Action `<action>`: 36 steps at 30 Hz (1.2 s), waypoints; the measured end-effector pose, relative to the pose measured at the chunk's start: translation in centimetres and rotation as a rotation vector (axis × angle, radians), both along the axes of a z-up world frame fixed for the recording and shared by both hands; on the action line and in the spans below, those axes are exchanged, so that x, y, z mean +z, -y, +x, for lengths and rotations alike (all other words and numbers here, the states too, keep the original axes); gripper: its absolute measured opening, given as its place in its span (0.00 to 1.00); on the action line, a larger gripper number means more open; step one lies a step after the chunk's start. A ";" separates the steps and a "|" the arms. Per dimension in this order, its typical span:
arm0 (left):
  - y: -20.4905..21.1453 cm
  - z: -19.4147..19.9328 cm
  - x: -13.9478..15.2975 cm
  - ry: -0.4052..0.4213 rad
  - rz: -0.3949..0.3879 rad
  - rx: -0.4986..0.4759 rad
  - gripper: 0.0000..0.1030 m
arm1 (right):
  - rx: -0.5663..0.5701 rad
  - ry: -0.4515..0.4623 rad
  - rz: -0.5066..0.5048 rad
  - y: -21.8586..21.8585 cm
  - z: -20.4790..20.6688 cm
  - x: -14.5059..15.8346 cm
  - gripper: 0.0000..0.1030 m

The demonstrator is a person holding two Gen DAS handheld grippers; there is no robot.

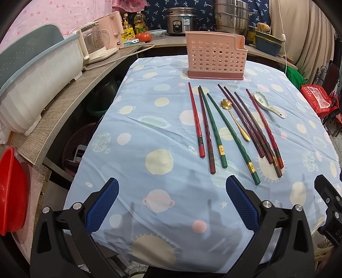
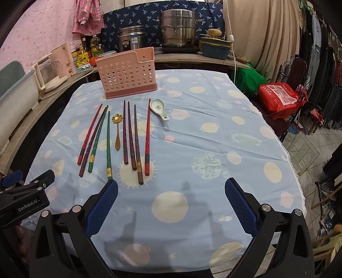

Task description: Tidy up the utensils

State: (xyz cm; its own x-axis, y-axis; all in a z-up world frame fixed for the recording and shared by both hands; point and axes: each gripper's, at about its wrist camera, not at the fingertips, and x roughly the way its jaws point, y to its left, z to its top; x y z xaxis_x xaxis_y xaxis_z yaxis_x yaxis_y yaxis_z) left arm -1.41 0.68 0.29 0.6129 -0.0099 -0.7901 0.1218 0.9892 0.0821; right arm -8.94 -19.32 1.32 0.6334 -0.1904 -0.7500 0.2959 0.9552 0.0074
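Several chopsticks [image 1: 215, 126] [image 2: 130, 136], red, dark brown and green, lie side by side on the blue planet-print tablecloth [image 1: 162, 132] [image 2: 203, 139]. A gold flower spoon [image 1: 234, 116] [image 2: 117, 130] lies among them. A white ceramic spoon [image 1: 267, 104] [image 2: 158, 108] lies at their right. A pink perforated utensil holder [image 1: 214, 57] [image 2: 127, 73] stands empty behind them. My left gripper [image 1: 172, 188] is open and empty, near the table's front edge. My right gripper [image 2: 171, 188] is open and empty, to the right of the chopstick ends.
A grey shelf [image 1: 70, 96] at the left holds a white tub [image 1: 36, 74] and a kettle [image 1: 96, 42]. A rice cooker [image 1: 181, 20] and steel pots [image 2: 178, 27] stand behind. A red bag [image 2: 280, 97] sits to the table's right.
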 end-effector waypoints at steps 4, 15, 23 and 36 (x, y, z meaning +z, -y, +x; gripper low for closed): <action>0.0 0.0 0.0 0.000 -0.001 0.001 0.93 | 0.000 0.001 0.000 0.0 0.0 0.0 0.93; 0.0 0.1 0.1 -0.001 0.003 -0.002 0.93 | 0.000 0.001 0.001 0.1 0.0 0.0 0.93; 0.1 0.2 0.0 -0.004 0.004 -0.003 0.93 | -0.002 -0.001 0.004 0.1 0.1 -0.1 0.93; -0.7 1.9 -1.4 -0.053 -0.035 0.015 0.93 | -0.028 -0.021 0.016 1.3 0.6 -0.8 0.93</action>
